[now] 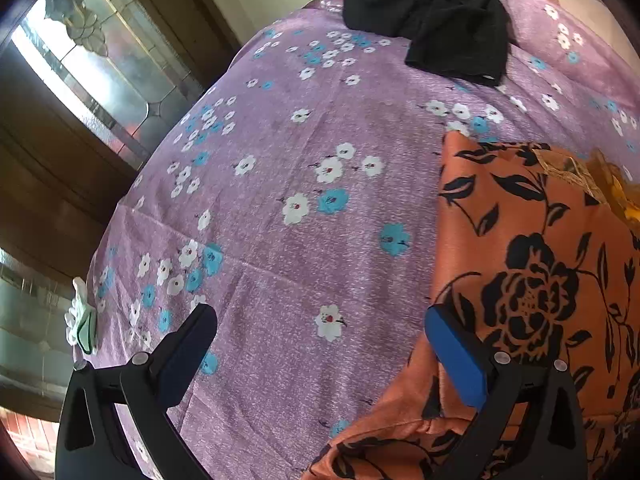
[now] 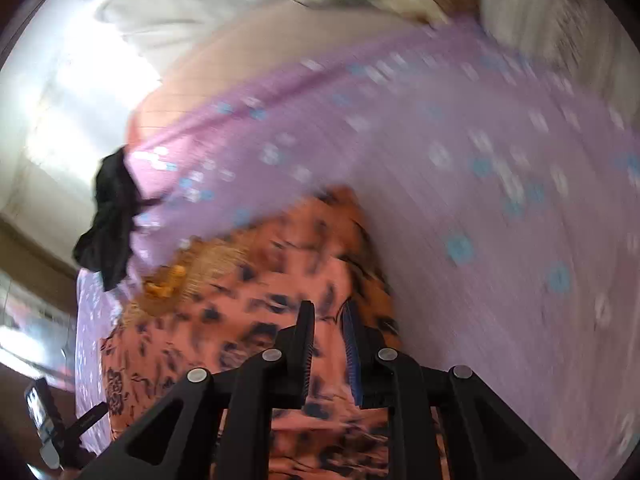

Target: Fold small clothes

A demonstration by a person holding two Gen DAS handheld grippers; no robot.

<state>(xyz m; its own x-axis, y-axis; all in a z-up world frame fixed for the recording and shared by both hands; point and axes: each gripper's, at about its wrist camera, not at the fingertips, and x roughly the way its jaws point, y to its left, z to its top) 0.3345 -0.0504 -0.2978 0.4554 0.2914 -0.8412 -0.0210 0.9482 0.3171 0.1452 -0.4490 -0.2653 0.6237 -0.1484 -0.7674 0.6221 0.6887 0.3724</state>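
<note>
Item: orange garment with black floral print (image 1: 532,280), a thin woven piece with a gold-trimmed edge (image 1: 568,172) at its far end. It lay spread on the purple floral bedsheet (image 1: 304,184), toward the right side of the left wrist view and directly beneath both grippers.

Handling, as judged: light, soft and limp, likely to sag and slide on itself when lifted; not fragile, though the gold trim looked stiffer than the body cloth. The best hold appeared to be a hem or corner, pinching one layer only, so that the fold stayed straight.

Left gripper (image 1: 320,344): jaws stood wide apart, nothing between them; the blue-padded finger (image 1: 456,360) hung over the garment's near edge, the other finger over bare sheet.

Right gripper (image 2: 328,340): jaws stood narrow, with only a slim gap. Orange cloth showed in that gap, but the blurred view left it unclear whether the pads pinched a fold or merely hovered above it.

Surroundings: a crumpled black garment (image 1: 440,20) lay well apart at the far end of the bed, clear of the working area. A small green-and-white object (image 1: 82,320) sat at the sheet's left edge. A leaded-glass door (image 1: 100,60) stood beyond the bed. Nothing obstructed the orange garment.
</note>
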